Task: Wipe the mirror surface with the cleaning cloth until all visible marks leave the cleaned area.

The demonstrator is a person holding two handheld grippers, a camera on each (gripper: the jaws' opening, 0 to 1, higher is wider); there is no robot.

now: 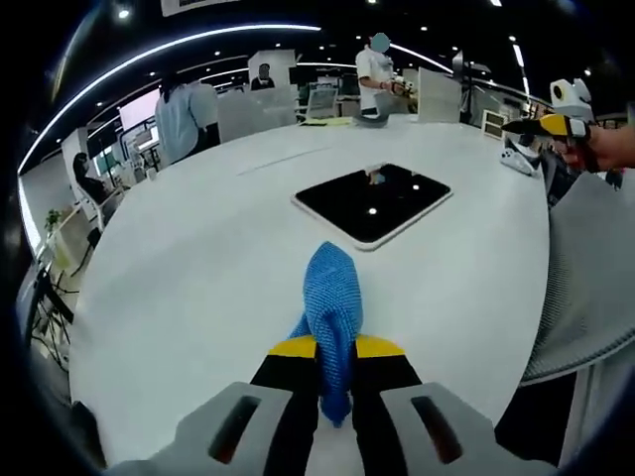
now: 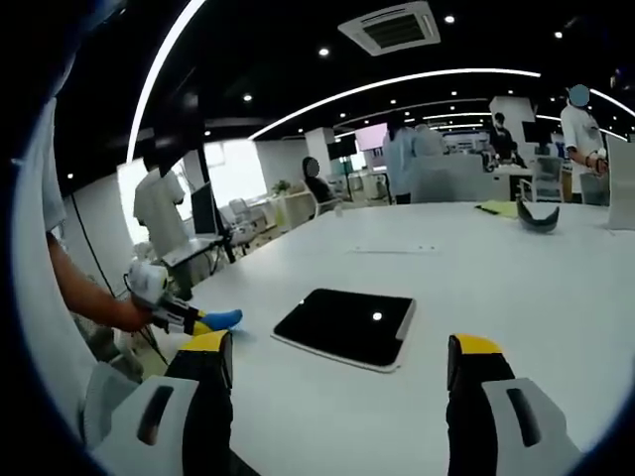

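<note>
A flat dark mirror (image 1: 373,203) with a pale rim lies on the white table (image 1: 198,268), reflecting ceiling lights. My left gripper (image 1: 335,349) is shut on a blue cleaning cloth (image 1: 331,307), held above the table short of the mirror's near corner. In the right gripper view the mirror (image 2: 347,325) lies ahead between my jaws. My right gripper (image 2: 339,362) is open with nothing in it, above the table. The left gripper (image 2: 189,319) with the blue cloth (image 2: 220,318) shows at the left of that view, and the right gripper (image 1: 552,126) shows at the far right of the left gripper view.
A grey mesh chair back (image 1: 585,278) stands at the table's right edge. A dark curved object (image 2: 537,216) and yellow-green paper (image 2: 498,207) lie at the far side. Several people (image 1: 187,117) stand or sit beyond the table among desks and monitors.
</note>
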